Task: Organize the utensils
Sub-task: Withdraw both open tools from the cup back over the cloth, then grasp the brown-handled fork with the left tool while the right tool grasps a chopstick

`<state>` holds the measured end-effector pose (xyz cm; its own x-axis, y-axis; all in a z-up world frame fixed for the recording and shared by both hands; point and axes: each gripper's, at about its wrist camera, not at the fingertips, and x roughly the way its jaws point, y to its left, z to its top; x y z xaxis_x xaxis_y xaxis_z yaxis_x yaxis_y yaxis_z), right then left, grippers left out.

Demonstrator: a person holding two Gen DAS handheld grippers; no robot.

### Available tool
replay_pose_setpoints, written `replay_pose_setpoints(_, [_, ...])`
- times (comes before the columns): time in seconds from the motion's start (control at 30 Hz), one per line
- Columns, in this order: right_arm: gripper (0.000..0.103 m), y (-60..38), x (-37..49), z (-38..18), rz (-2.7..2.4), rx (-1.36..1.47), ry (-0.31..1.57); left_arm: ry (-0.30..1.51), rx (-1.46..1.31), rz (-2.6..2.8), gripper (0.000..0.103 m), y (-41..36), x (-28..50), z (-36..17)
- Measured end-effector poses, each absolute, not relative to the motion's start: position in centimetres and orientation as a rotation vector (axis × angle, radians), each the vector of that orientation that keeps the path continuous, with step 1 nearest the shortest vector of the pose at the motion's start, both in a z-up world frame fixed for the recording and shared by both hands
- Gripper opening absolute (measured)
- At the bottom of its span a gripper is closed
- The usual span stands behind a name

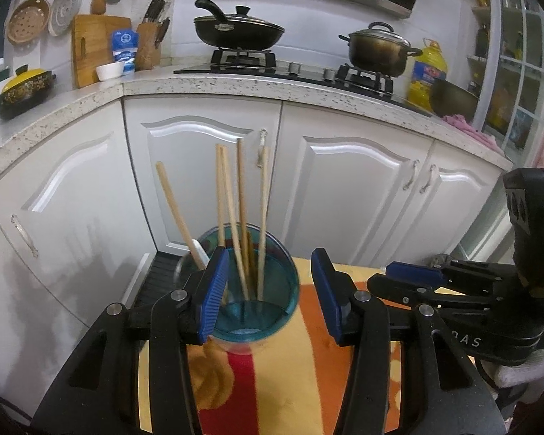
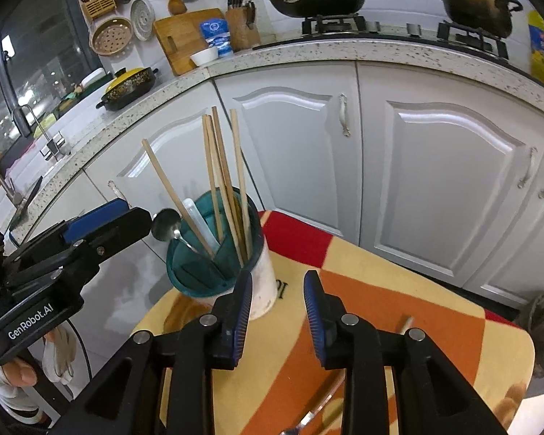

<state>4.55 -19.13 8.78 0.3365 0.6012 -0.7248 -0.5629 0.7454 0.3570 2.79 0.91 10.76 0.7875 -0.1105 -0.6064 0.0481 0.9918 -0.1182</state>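
Observation:
A teal-rimmed utensil holder (image 2: 214, 264) with a white body stands at the far left corner of the cloth-covered table (image 2: 399, 290). Several wooden chopsticks (image 2: 221, 181), a white spoon handle (image 2: 199, 221) and a metal spoon (image 2: 166, 225) stand in it. My left gripper (image 1: 270, 293) is open just short of the holder (image 1: 257, 301); in the right wrist view the left gripper (image 2: 127, 215) sits beside the holder, apart from it. My right gripper (image 2: 279, 313) is open with nothing between its fingers, over the cloth to the right of the holder. A metal utensil handle (image 2: 315, 413) and a chopstick tip (image 2: 407, 323) lie on the cloth under it.
White cabinet doors (image 1: 206, 166) stand close behind the table, under a speckled counter (image 1: 235, 83) carrying a hob with a black pan (image 1: 239, 29) and a pot (image 1: 377, 50). A yellow casserole (image 1: 21, 90) sits on the counter at left. A gloved hand (image 2: 58, 351) holds the left gripper.

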Motion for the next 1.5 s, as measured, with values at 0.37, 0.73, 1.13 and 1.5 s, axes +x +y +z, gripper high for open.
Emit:
replay_pose_setpoints(0.37, [0.030, -23.2, 3.1, 6.0, 0.679, 0.060, 1.029, 0.719, -0.107, -0.163, 0.046, -1.6, 2.4, 8.7])
replay_pose_setpoints(0.73, [0.030, -26.0, 3.0, -3.5, 0.569, 0.058, 1.255, 0.852, -0.108, -0.187, 0.046, -2.8, 2.1, 3.2])
replay_pose_setpoints(1.13, [0.012, -25.4, 6.1, -7.4, 0.544, 0.113, 1.327, 0.984, -0.121, -0.251, 0.046, -5.2, 3.5, -1.0])
replay_pose_setpoints(1.5, [0.020, -28.3, 6.3, -7.0, 0.506, 0.105, 1.338, 1.103, -0.130, -0.350, 0.046, -9.9, 7.3, -5.0])
